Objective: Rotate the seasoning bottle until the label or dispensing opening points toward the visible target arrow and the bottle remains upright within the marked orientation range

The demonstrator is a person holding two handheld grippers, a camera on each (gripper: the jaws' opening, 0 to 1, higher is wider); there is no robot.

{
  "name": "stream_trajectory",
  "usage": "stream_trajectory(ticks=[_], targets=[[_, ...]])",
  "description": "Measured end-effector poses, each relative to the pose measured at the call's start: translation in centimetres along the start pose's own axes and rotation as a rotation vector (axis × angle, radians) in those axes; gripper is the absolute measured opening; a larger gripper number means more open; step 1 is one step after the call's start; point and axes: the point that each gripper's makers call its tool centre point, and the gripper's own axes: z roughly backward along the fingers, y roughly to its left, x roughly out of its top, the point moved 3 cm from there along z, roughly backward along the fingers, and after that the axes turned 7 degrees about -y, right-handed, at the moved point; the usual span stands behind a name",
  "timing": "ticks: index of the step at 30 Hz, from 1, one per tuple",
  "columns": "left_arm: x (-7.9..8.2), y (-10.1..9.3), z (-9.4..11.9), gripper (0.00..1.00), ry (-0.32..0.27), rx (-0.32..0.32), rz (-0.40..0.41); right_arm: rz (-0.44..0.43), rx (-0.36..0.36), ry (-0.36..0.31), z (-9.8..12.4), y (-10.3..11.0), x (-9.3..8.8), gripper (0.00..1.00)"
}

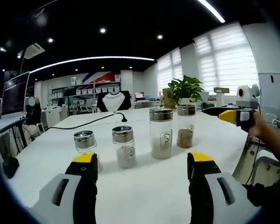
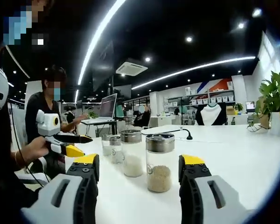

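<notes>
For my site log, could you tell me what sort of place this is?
Probably an open-plan office or lab: a long white table, a laptop on a desk, and shelves of boxes along the back wall.

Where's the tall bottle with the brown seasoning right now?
In the right gripper view the brown seasoning bottle stands upright on the white table, nearest the camera, between the right gripper's jaws, beside the white-filled bottle.

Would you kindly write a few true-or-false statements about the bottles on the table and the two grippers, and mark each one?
1. Four bottles with metal lids stand on the white table. True.
2. The left gripper is shut on a bottle. False: it is open, holding nothing.
3. The two tall bottles lie on their sides. False: all stand upright.
4. The right gripper is open, with the nearest bottle ahead between its fingers. True.
5. A potted plant stands at the table's far end. True.
</notes>
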Motion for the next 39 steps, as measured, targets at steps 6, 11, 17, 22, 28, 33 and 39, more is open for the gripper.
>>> stream_trajectory(ticks=[6, 11, 17, 22, 28, 33, 39], targets=[[-0.4, 0.6, 1.2, 1.0, -0.001, 0.059, 0.036, 0.036, 0.0, 0.006, 1.1, 2.1, -0.5, 0.72], [-0.9, 0.7, 2.4, 1.0, 0.002, 0.064, 0.038, 0.039, -0.005, 0.017, 2.0, 3.4, -1.3, 0.72], [-1.1, 1.1, 3.4, 1.0, 0.005, 0.086, 0.037, 0.054, -0.023, 0.055, 2.6, 3.1, -2.2, 0.72], [-0.8, 1.5, 3.8, 1.0, -0.01, 0.095, 0.041, 0.057, -0.036, 0.045, 2.9, 2.7, -1.9, 0.72], [-0.8, 1.6, 4.2, 0.99, -0.012, 0.085, 0.028, 0.036, -0.044, 0.036, 3.1, 2.5, -1.8, 0.74], [-0.9, 2.0, 4.8, 0.98, -0.006, 0.089, 0.02, 0.041, -0.052, 0.047, 3.3, 2.2, -2.0, 0.74], [-1.2, 2.3, 5.6, 0.97, 0.002, 0.103, 0.006, 0.042, -0.058, 0.059, 3.7, 2.1, -2.0, 0.71]])
